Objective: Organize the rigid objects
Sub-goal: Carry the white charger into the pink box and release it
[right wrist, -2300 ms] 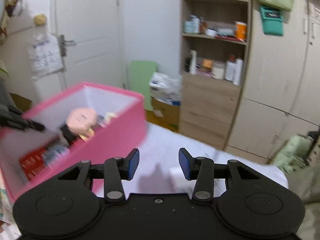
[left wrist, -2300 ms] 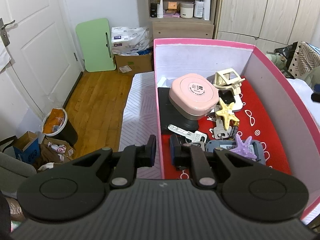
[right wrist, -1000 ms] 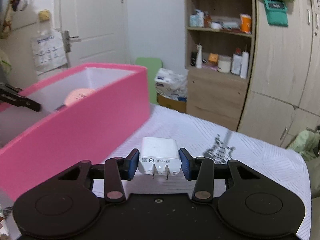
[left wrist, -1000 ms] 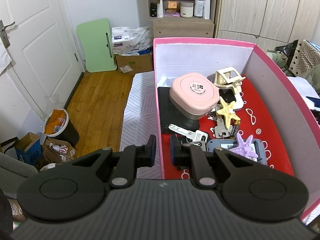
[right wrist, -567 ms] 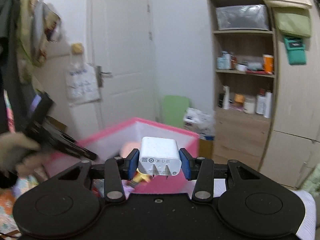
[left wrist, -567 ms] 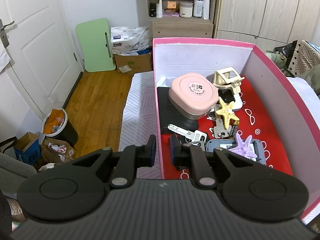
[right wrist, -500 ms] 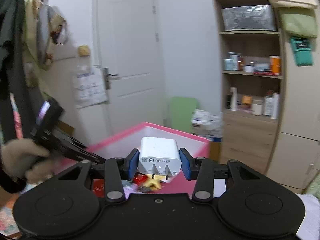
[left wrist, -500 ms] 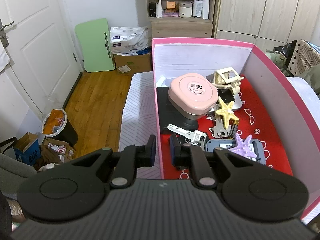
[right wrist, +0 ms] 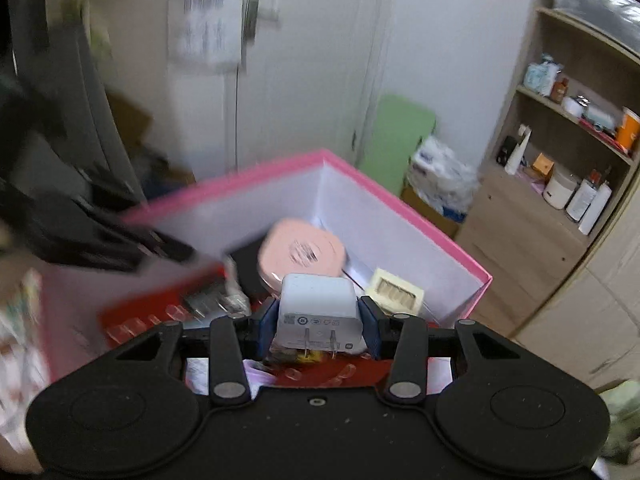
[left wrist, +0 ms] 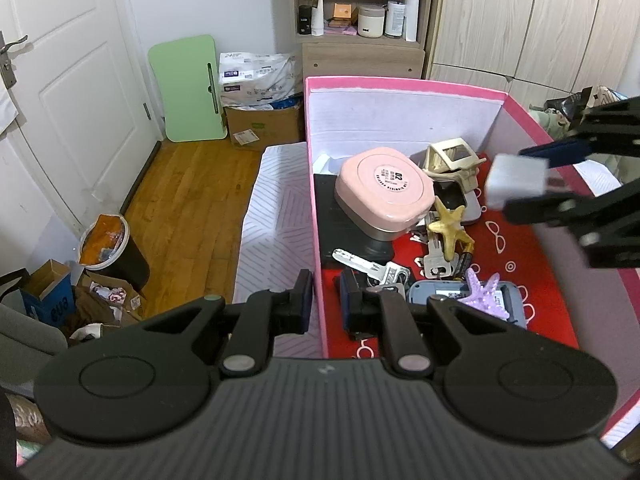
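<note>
A pink box (left wrist: 404, 85) with a red patterned floor holds a pink round-cornered case (left wrist: 384, 186), a cream holder (left wrist: 450, 158), keys (left wrist: 370, 266), a yellow starfish (left wrist: 450, 222) and a purple starfish (left wrist: 482, 292). My left gripper (left wrist: 324, 306) is shut on the box's left wall (left wrist: 316, 240). My right gripper (right wrist: 318, 322) is shut on a white charger plug (right wrist: 318, 314) and holds it above the box's right side; the plug also shows in the left wrist view (left wrist: 516, 182). The box (right wrist: 404, 216) lies below it.
The box rests on a white striped bed cover (left wrist: 276, 216). A wooden floor (left wrist: 184, 200), a bin (left wrist: 108, 248) and a white door (left wrist: 64, 80) are to the left. A green board (left wrist: 186, 88), a shelf unit (left wrist: 360, 12) and wardrobes (left wrist: 540, 20) stand behind.
My right gripper has closed on the white plug, lifted it from the bed and carried it over the pink box. The left gripper has stayed on the box wall.
</note>
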### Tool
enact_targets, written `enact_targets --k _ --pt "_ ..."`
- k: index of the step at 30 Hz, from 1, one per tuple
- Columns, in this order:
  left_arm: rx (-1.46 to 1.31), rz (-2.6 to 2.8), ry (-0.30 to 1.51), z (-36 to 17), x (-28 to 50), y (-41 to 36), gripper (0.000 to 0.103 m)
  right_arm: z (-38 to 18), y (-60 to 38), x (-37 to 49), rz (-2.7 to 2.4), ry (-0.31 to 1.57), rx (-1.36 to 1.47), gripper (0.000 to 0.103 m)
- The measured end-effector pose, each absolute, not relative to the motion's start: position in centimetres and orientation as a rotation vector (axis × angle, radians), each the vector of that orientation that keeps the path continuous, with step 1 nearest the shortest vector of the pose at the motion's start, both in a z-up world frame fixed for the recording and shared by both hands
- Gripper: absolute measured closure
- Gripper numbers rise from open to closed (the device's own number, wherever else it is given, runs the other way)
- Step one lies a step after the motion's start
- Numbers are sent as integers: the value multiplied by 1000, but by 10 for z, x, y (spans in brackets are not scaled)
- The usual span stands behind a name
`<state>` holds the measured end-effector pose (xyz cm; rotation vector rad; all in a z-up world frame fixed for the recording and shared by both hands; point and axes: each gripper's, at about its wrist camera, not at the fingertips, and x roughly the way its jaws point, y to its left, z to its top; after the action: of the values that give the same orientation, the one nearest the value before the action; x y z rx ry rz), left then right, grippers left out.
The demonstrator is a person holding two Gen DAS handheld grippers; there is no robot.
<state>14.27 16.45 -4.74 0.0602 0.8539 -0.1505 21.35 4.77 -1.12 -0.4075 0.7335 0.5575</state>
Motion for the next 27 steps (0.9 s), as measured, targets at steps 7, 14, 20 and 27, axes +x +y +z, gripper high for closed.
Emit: enact_targets --k 7,14,20,27 --pt "65 -152 854 -47 143 163 91 -37 72 233 487 869 -667 54" --pt "61 -153 861 -48 144 164 91 -40 77 235 479 912 -693 50" --pt "58 -153 872 -49 146 164 91 7 39 194 522 778 -349 48" --pt "76 -135 873 -49 147 163 87 25 -19 111 521 582 76 45"
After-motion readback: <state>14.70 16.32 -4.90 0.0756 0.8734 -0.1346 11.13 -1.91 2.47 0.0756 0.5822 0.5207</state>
